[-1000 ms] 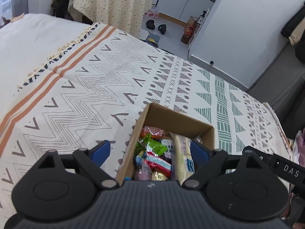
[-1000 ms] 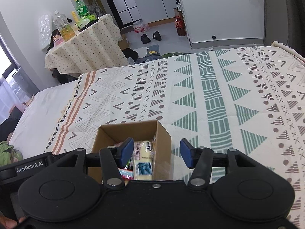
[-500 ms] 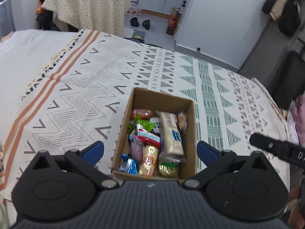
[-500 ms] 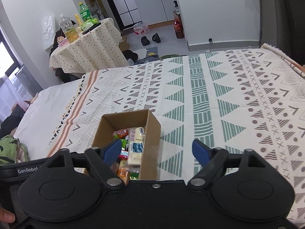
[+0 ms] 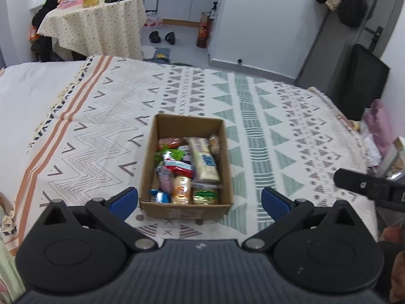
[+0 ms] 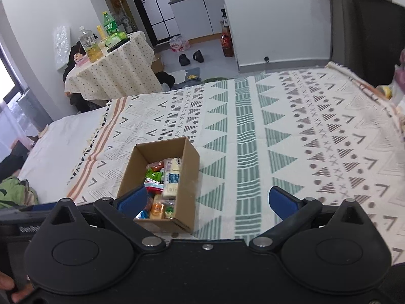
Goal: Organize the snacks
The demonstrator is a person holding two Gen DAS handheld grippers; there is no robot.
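An open cardboard box (image 5: 186, 119) sits on the patterned blanket (image 5: 265, 116), filled with several wrapped snacks, among them a long cream packet (image 5: 203, 160). My left gripper (image 5: 200, 200) hovers above and in front of the box's near wall, open wide, with nothing touching its blue pads. In the right wrist view the box (image 6: 188, 177) lies lower left with the snacks (image 6: 172, 177) showing inside. My right gripper (image 6: 208, 200) hangs above the blanket just right of the box; its jaws are opening and grip nothing. Part of the right gripper's black body (image 5: 367, 187) shows at the right edge.
The blanket (image 6: 291, 126) covers a bed with a white sheet (image 5: 33, 88) on the left. Beyond the far edge stand a round table (image 6: 114, 73) with bottles, shoes (image 5: 162, 36) on the floor and a dark chair (image 5: 359, 83). Pink items (image 5: 379, 124) lie at the right edge.
Both grippers have drawn back and up from the box, which now shows whole in front of them. The right gripper's jaws have spread much wider; the left's widened a little.
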